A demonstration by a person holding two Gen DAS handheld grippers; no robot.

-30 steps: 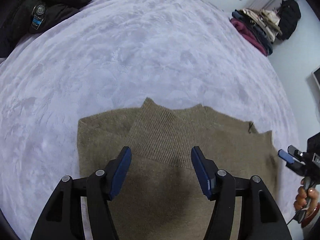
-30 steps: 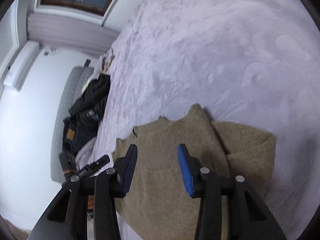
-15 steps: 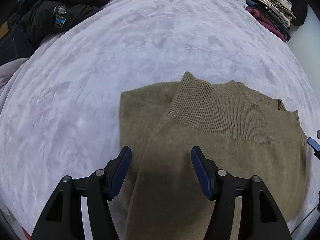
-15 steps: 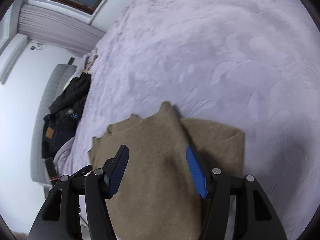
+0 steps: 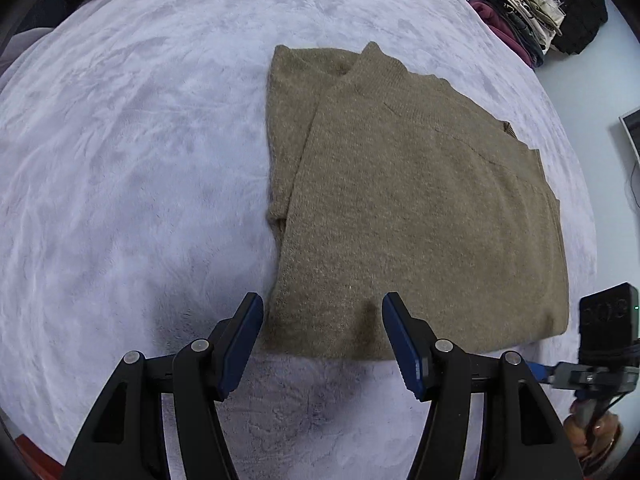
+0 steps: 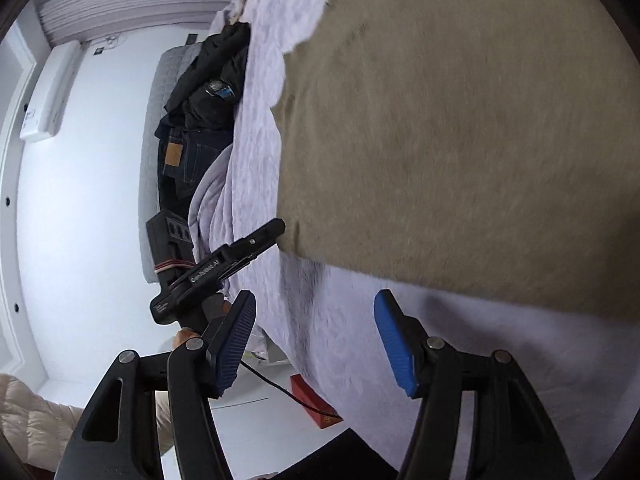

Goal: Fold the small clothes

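Both grippers apart, empty | left gripper [image 5: 322, 340] at sweater [image 5: 420, 208] near hem | bedspread [image 5: 132, 160] bare leftward

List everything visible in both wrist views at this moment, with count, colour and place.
sweater: one, olive-brown, folded flat on the bed
bedspread: one, pale lilac, covering the bed
clothes pile: one, mixed maroon, dark and beige, far bed corner
black bag: one, beside that pile
dark jacket: one, black, at the bed's edge
jeans: one, dark blue, below the jacket
red box: one, on the floor
left hand-held gripper: black, blue pads, open at the sweater's near edge
right hand-held gripper: black, blue pads, open over bedspread, empty
hand: one, gripping the right handle
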